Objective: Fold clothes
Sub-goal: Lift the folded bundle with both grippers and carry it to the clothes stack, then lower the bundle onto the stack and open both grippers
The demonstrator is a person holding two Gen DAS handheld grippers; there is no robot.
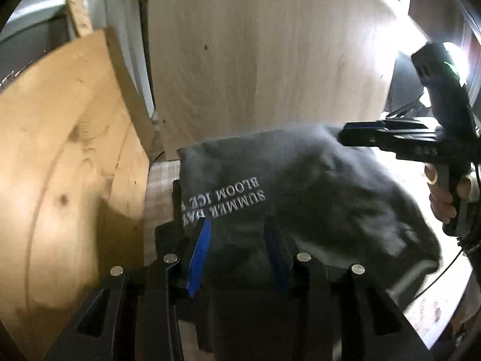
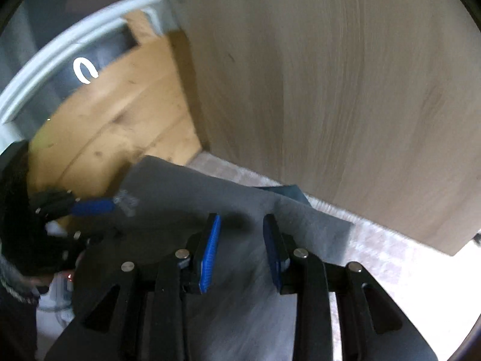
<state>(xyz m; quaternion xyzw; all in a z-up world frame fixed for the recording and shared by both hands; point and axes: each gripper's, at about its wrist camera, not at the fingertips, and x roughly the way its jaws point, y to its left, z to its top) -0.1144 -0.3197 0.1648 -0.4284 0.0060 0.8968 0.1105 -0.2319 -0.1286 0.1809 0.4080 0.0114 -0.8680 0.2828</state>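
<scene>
Grey T-shirt [image 1: 315, 186] fabric filled the near ground of both wrist views, lying bunched on a pale checked surface [image 1: 162, 177]. In the left wrist view the left gripper [image 1: 239, 240] stood with its blue-padded fingers [image 1: 200, 258] apart, the dark cloth running between them; whether the pads pressed it I could not tell. White lettering [image 1: 228, 200] on the shirt, upside down, sat just beyond the left finger. In the right wrist view the right gripper [image 2: 242, 240] hovered over the cloth with its fingers likewise apart and nothing pinched between them. Further right in the left view, a hand [image 1: 445, 198] held that right gripper's handle. Beyond the shirt, a pale wooden panel [image 1: 270, 60] stood upright, with orange-toned pine boards [image 1: 60, 150] leaning at far left.
</scene>
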